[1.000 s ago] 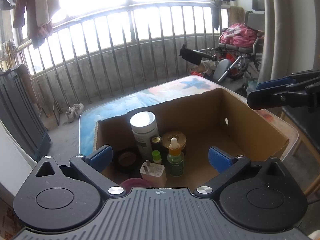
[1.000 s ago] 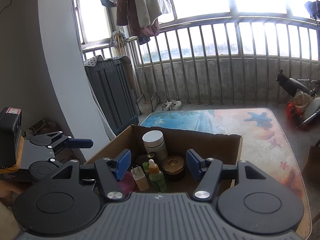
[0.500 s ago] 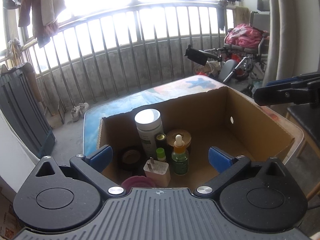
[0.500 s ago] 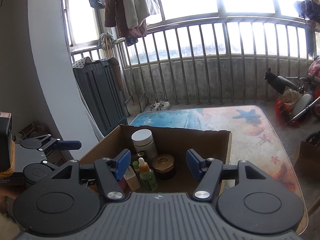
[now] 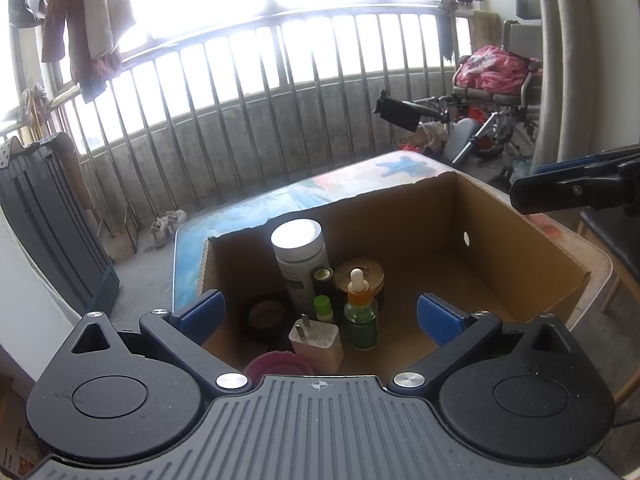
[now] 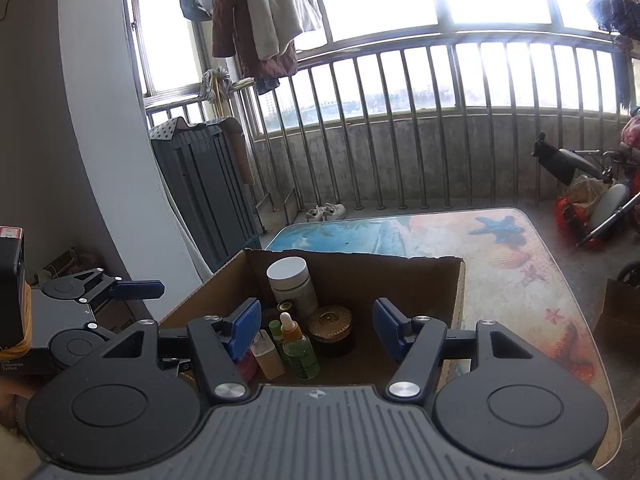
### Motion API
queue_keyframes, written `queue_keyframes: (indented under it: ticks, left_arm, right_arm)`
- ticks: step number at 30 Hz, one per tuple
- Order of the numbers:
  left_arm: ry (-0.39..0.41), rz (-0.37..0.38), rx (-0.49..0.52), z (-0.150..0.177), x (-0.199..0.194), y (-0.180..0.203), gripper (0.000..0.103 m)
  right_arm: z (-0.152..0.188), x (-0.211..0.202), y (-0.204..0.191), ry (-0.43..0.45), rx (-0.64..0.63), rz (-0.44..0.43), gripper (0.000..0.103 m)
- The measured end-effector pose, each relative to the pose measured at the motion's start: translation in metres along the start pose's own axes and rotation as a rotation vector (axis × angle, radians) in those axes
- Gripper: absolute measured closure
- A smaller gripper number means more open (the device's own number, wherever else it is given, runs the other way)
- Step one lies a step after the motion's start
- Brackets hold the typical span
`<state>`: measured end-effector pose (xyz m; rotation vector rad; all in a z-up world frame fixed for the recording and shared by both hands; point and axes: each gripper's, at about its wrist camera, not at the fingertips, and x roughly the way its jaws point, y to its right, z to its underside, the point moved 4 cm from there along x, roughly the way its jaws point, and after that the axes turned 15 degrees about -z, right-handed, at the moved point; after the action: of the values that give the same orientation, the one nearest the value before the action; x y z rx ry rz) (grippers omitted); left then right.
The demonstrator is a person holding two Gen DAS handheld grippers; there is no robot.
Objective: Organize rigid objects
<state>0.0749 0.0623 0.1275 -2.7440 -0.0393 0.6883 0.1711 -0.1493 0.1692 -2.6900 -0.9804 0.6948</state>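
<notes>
Cardboard box point(image 5: 500, 240) on the sea-printed table point(image 6: 500, 248), taken here as the landmark, with both grippers held over its near edge. Left gripper point(image 5: 320, 314) and right gripper point(image 6: 316, 326) each stand with blue pads spread wide and nothing between them. All the rigid objects sit grouped in the box's left half: a white-capped jar point(image 5: 298, 256) toward the far wall, a ribbed gold-lidded jar point(image 5: 360, 276) beside it, a green dropper bottle point(image 5: 360, 316) in front, a white plug adapter point(image 5: 318, 340) and a pink round lid point(image 5: 278, 364) nearest the near wall, and a dark tape roll point(image 5: 264, 314) toward the left wall. Over the last second both views have slid slightly across the box without closing in on any item, and the objects have kept their places. The right half of the box remains bare cardboard. Judged from this, no grasp is under way; the sorting appears either finished or paused between picks, with each gripper free for a next item.
</notes>
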Motion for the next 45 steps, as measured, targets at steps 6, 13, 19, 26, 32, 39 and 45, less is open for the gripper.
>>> queue_keyframes:
  ticks: [6, 13, 19, 26, 32, 39, 45]
  left_arm:
    - [0.027, 0.02, -0.032, 0.003, -0.004, 0.003, 0.0]
    - [-0.022, 0.006, -0.058, 0.012, 0.001, -0.005, 0.0]
    - [-0.005, -0.002, -0.063, 0.015, -0.007, -0.007, 0.0]
    - [-0.02, -0.005, -0.042, 0.014, -0.005, -0.004, 0.0]
    - [-0.041, -0.028, -0.043, 0.019, -0.006, -0.002, 0.0]
    - [-0.039, -0.031, -0.077, 0.012, -0.003, -0.006, 0.0]
    - [-0.048, 0.007, -0.068, 0.014, -0.002, 0.0, 0.0]
  right_arm:
    - [0.0, 0.006, 0.003, -0.03, 0.013, 0.001, 0.038]
    - [0.01, 0.004, 0.004, 0.002, 0.046, 0.012, 0.038]
    - [0.011, 0.004, 0.003, -0.029, 0.038, 0.009, 0.038]
    - [0.01, 0.002, 0.0, -0.01, 0.03, -0.008, 0.038]
    - [0.014, 0.002, 0.001, -0.018, 0.036, -0.029, 0.038]
    - [0.008, 0.004, 0.0, -0.012, 0.019, -0.02, 0.038]
    - [0.012, 0.002, 0.009, 0.0, 0.091, -0.058, 0.037]
